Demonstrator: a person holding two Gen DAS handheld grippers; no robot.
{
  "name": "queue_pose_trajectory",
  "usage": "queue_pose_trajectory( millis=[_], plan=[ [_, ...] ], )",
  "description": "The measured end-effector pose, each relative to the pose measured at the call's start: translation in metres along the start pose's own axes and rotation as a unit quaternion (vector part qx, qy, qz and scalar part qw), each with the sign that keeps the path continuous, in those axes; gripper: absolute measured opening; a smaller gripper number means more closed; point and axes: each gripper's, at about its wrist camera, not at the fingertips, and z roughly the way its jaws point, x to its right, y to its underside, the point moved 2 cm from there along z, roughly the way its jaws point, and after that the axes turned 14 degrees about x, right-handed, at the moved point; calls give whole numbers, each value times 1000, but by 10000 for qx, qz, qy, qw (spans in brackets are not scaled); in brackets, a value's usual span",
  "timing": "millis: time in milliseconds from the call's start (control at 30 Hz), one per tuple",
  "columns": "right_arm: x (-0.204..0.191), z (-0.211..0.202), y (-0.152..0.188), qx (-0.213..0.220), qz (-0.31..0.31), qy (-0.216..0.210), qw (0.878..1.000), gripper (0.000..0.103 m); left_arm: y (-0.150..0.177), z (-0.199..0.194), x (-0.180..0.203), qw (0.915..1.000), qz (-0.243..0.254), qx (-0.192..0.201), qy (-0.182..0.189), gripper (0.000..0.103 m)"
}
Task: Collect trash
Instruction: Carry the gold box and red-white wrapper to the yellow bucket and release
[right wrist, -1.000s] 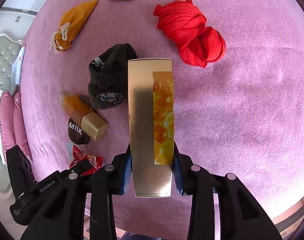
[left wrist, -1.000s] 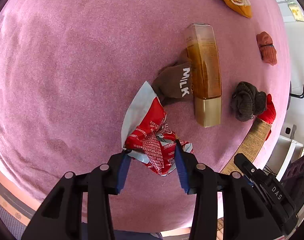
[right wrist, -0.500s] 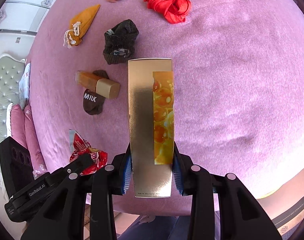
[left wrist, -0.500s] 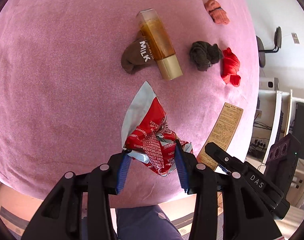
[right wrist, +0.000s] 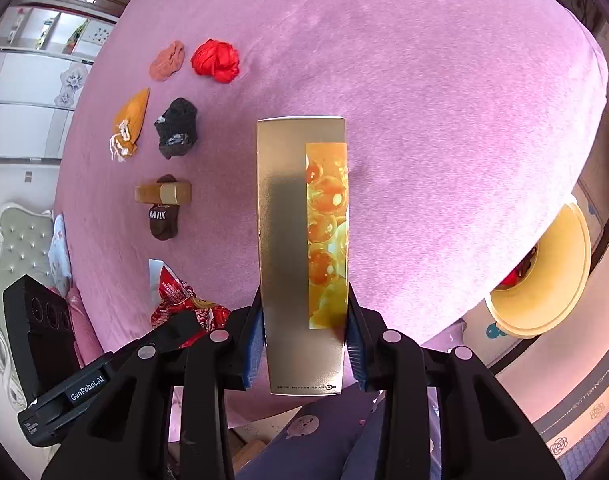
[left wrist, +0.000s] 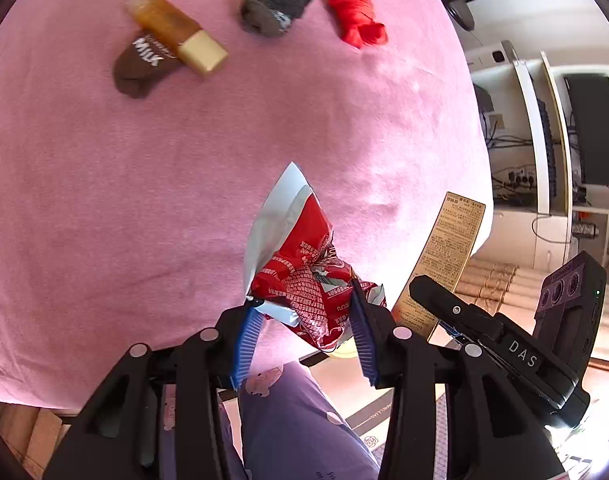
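My left gripper [left wrist: 302, 330] is shut on a crumpled red and white snack wrapper [left wrist: 300, 264], held above the near edge of the pink bed [left wrist: 124, 184]. The wrapper also shows in the right wrist view [right wrist: 180, 300]. My right gripper [right wrist: 302, 344] is shut on a tall gold carton [right wrist: 302, 240] with an orange picture, held upright above the bed edge. The carton's printed side shows in the left wrist view [left wrist: 444, 264]. A yellow bin [right wrist: 544, 276] with something red inside stands on the floor at the right, beside the bed.
On the bed lie an amber bottle with a gold cap [left wrist: 176, 36], a brown "MILK" sock [left wrist: 140, 68], a dark grey sock [left wrist: 272, 12], a red cloth [left wrist: 356, 20], a pink sock [right wrist: 168, 60] and an orange sock [right wrist: 130, 120]. A person's purple-clad legs [left wrist: 304, 420] are below.
Both grippers have pulled back and up from the bed with their loads; the bed items look smaller and farther. The yellow bin has come into the right wrist view.
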Motion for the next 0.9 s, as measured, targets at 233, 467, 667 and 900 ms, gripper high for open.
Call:
queue_pose_trajectory(
  millis=[233, 467, 667, 900],
  plan=[
    [78, -48, -11, 345, 507, 196, 9979, 34, 21, 33, 81, 9971, 654, -350, 148, 42],
    [165, -80, -13, 487, 1088, 433, 9919, 35, 71, 78, 158, 9882, 1244, -869, 192, 42],
    [243, -102, -5, 542, 1624, 596, 9834, 35, 113, 120, 211, 9769, 1727, -1251, 134, 42],
    [309, -112, 15, 455, 2047, 726, 9751, 35, 154, 159, 254, 9620, 2200, -1618, 24, 42]
  ],
)
